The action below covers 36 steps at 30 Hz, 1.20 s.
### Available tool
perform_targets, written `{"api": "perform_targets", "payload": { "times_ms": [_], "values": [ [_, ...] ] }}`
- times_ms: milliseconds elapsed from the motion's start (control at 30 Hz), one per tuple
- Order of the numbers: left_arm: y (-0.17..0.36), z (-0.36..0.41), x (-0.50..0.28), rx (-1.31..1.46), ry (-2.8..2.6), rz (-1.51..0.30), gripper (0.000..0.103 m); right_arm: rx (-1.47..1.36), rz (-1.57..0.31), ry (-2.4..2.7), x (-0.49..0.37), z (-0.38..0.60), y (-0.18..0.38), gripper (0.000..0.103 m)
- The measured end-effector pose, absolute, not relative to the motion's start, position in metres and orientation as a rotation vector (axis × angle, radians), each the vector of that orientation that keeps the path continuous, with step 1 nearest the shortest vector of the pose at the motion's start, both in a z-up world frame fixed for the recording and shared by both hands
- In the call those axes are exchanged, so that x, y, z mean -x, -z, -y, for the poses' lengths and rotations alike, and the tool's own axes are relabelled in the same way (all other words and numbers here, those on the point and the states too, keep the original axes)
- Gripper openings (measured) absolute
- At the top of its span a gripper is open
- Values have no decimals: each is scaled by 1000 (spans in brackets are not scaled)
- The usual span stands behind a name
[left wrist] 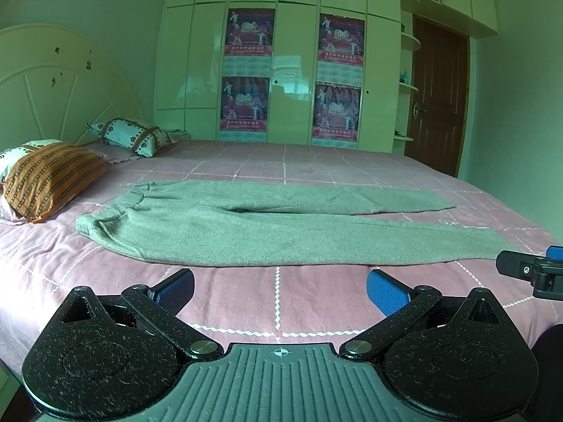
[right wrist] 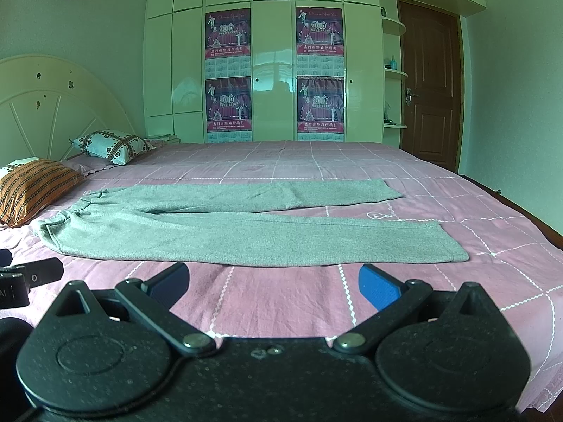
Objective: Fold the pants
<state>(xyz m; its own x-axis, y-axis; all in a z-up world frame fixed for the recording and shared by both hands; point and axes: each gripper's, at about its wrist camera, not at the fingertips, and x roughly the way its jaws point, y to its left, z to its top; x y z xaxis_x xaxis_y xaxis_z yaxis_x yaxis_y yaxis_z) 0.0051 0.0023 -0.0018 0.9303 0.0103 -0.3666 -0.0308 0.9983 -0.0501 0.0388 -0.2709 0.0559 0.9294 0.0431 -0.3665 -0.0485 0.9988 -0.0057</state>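
Grey pants lie flat on the bed at 12 o'clock; left gripper and right gripper gape (both empty).

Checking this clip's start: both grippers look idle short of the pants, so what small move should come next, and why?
Probably bring the right gripper forward to the near leg's cuff. The grey pants lie flat on the bed, legs apart, untouched; both the right and the left gripper are open, empty and short of the fabric.
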Motion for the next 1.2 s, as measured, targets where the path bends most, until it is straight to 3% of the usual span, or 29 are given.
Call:
{"api": "perform_targets", "payload": {
  "times_ms": [500, 800, 867, 933, 1200],
  "values": [
    [-6, -17, -14, 65, -51, -405, 103, 24, -352, -58, -45, 275, -52, 97],
    [-12, -72, -74, 68, -92, -471, 103, 69, -373, -153, -102, 284, -54, 94],
    [-12, -85, -92, 58, -114, -492, 103, 52, -392, -167, -115, 284, -55, 84],
    [-14, -101, -109, 52, -131, -499, 103, 32, -395, -174, -128, 282, -60, 82],
    [-14, -169, -183, 90, -213, -511, 103, 43, -415, -217, -191, 266, -72, 82]
  ]
}}
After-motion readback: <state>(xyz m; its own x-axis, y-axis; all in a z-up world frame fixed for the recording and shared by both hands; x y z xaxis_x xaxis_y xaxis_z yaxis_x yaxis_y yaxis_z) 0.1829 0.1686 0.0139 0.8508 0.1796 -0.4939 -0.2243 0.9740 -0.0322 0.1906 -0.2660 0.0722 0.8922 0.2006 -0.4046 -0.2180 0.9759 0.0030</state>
